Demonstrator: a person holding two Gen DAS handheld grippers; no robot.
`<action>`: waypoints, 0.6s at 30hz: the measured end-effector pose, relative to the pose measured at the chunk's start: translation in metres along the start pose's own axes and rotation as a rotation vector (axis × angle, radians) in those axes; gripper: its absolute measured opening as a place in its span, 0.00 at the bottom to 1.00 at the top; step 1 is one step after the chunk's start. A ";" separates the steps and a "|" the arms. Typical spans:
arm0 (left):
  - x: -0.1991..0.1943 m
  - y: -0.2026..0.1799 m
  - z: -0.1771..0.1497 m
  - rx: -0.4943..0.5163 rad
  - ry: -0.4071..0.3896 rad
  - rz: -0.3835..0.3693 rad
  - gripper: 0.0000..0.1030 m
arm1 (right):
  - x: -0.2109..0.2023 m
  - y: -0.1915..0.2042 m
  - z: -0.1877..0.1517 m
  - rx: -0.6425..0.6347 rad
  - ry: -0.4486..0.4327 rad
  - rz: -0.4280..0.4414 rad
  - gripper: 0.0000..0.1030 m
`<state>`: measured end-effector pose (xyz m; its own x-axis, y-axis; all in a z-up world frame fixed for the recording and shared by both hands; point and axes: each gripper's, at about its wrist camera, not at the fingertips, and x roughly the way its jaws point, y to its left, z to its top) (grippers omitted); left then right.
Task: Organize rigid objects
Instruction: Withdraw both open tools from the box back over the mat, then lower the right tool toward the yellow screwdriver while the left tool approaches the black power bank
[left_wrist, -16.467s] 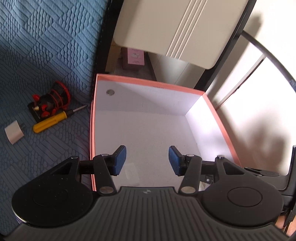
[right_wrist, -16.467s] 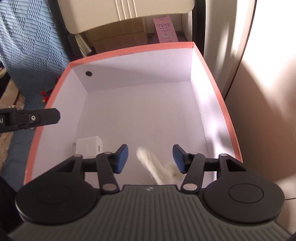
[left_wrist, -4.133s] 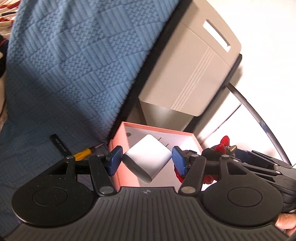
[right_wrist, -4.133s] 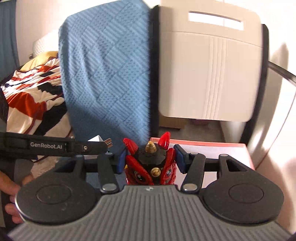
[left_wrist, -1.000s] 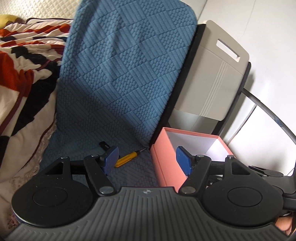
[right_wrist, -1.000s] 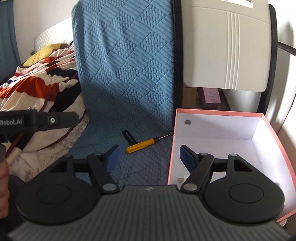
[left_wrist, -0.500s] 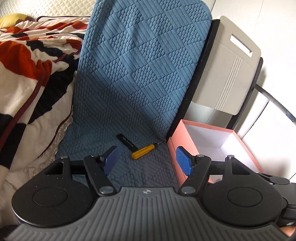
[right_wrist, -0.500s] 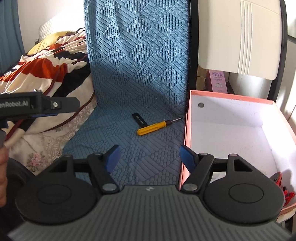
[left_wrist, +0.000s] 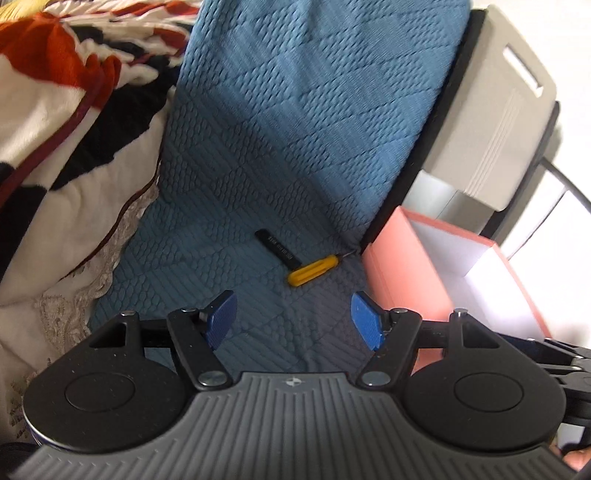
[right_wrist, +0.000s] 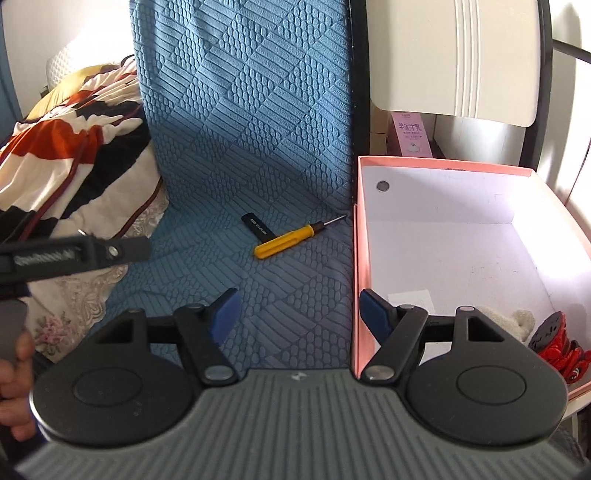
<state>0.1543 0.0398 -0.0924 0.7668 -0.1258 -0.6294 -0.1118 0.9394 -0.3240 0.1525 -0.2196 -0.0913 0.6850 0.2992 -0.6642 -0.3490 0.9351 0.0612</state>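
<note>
While both grippers' jaws stand apart and empty, yellow screwdriver (right_wrist: 286, 240) left of pink box (right_wrist: 355, 266), touching black stick (right_wrist: 257, 226), red toy (right_wrist: 557, 345) inside box.

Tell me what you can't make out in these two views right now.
- Box contents: left view shows only the outer wall and far corner; its floor is hidden.
- White charger: right view, mostly behind the right gripper linkage.
- Red toy: right view, partly hidden by the gripper body.
- Print on the black stick: too small in both views.
- Screwdriver tip: blurred in the left view.
</note>
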 end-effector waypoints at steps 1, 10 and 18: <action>0.003 0.004 0.000 -0.003 0.000 0.000 0.71 | 0.002 0.001 0.000 0.001 -0.001 0.007 0.71; 0.051 0.040 0.003 -0.064 0.091 0.024 0.71 | 0.025 0.012 -0.004 -0.016 -0.034 0.068 0.71; 0.098 0.042 0.025 -0.045 0.119 -0.007 0.71 | 0.052 0.020 0.008 -0.084 -0.027 0.107 0.71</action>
<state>0.2405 0.0746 -0.1499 0.6874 -0.1716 -0.7057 -0.1372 0.9235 -0.3582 0.1864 -0.1834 -0.1189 0.6575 0.4027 -0.6368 -0.4725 0.8787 0.0678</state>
